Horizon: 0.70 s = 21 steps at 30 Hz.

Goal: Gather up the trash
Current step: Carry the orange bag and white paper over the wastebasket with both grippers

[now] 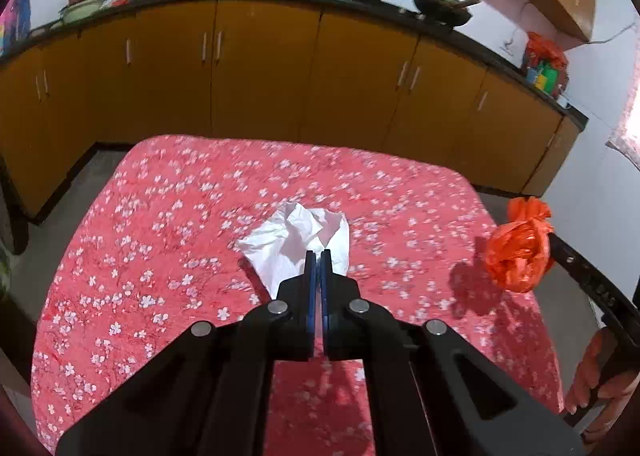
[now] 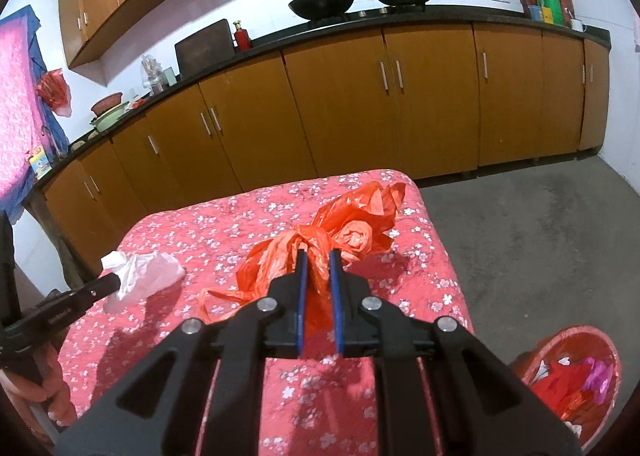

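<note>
My left gripper is shut on a crumpled white tissue and holds it just above the red floral tablecloth. The tissue also shows in the right wrist view, at the left gripper's tip. My right gripper is shut on a crumpled orange plastic bag, whose loose end trails on the table. The bag also shows in the left wrist view, lifted at the table's right side.
A red bin holding red and pink scraps stands on the floor right of the table. Orange kitchen cabinets with woks on the counter run behind the table. Grey floor lies to the right.
</note>
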{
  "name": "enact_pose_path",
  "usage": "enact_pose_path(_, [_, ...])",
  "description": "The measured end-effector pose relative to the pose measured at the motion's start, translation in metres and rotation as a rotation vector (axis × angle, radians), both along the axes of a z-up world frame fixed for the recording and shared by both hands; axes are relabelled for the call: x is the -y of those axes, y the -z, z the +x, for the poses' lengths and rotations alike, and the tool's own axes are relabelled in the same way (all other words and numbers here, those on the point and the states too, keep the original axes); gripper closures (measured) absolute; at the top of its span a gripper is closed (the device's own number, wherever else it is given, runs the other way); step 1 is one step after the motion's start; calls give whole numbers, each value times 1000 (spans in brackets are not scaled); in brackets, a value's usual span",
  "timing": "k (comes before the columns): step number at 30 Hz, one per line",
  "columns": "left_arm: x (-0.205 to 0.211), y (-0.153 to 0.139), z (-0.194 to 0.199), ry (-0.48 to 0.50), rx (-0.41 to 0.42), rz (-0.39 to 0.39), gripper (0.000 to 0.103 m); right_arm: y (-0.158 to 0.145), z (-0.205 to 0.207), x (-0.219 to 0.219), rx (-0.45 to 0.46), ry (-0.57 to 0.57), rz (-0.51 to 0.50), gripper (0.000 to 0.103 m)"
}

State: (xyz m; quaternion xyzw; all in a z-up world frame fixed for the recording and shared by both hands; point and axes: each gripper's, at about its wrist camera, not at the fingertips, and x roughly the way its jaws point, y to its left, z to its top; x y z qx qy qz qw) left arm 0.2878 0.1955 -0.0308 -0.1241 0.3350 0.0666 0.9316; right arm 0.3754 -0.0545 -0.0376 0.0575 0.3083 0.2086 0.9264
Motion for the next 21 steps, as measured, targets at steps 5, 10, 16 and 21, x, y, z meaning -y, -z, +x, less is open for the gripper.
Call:
enact_pose_path(5, [19,-15,-7,37,33,18,101,-10,-11,13,16,0,4,91])
enact_pose_path(10, [35,-29,-10,66,58,29,101,-20,-25,26,36,9,12,91])
enact_pose_path(16, [56,-39,-11,101,81,48,101,-29,-38,45,58,33,12,91])
enact_pose_path(21, [75,-45,-10,135,93,62,101,-37,-48,64,88,63,-3,91])
